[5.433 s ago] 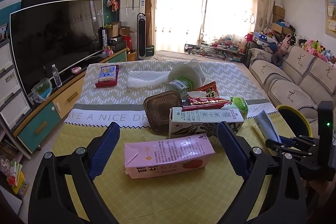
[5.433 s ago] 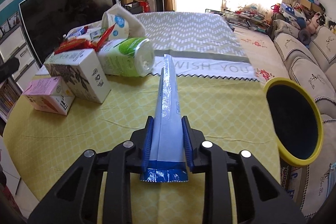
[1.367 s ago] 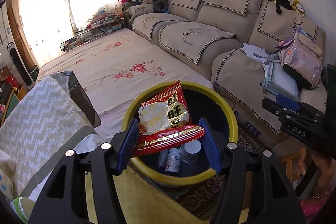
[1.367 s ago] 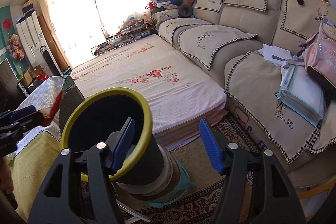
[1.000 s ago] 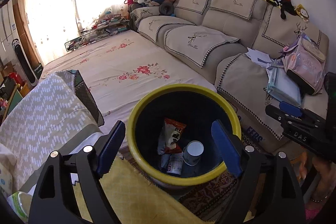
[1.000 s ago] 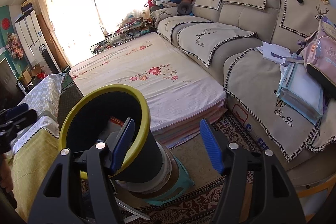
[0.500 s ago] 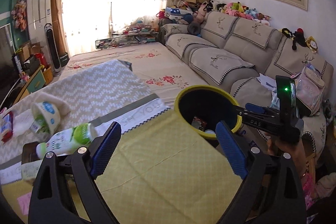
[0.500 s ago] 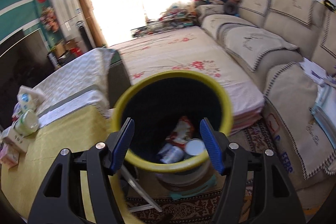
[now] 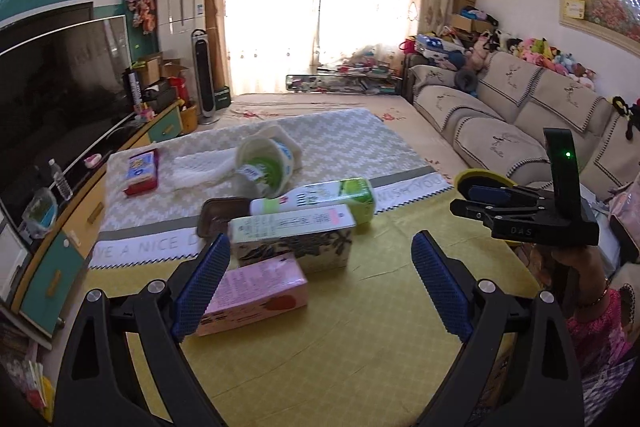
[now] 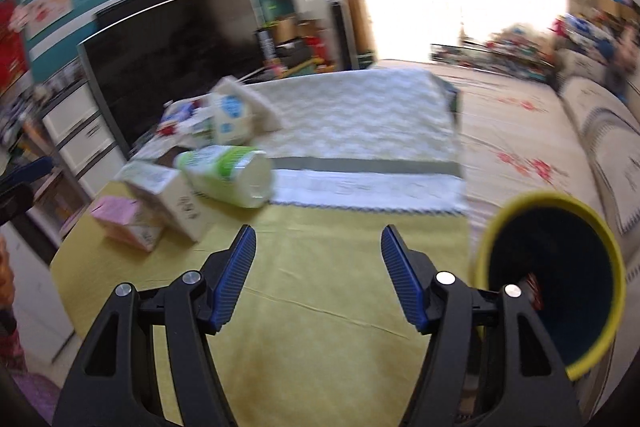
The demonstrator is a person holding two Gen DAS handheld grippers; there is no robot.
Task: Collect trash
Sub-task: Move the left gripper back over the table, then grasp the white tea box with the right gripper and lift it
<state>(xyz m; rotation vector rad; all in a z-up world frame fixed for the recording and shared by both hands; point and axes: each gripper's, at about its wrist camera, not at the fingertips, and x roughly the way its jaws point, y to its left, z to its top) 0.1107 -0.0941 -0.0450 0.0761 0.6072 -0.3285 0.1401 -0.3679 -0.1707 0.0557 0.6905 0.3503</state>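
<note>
My left gripper [image 9: 320,251] hangs open and empty over the yellow tablecloth [image 9: 360,347]. A pink carton [image 9: 256,291] lies just ahead of its left finger. Behind the carton are a white-and-green box [image 9: 292,239], a green bottle on its side [image 9: 320,201], a brown lid [image 9: 218,219] and a tipped paper cup [image 9: 264,167]. My right gripper [image 10: 318,239] is open with nothing between its fingers and faces the same pile: bottle [image 10: 228,175], box [image 10: 164,195], pink carton [image 10: 120,219]. The yellow-rimmed bin [image 10: 560,205] stands at the table's right edge, with a wrapper showing inside.
A person's hand [image 9: 576,263] holds the right gripper [image 9: 480,199] at the table's right side. A red-and-blue packet [image 9: 140,173] lies on the far grey cloth. A television [image 9: 60,87] stands to the left and a sofa [image 9: 500,131] to the right.
The left gripper opened and the red snack wrapper fell into the bin. Both grippers then swung left, away from the bin, and now face the table and the pile.
</note>
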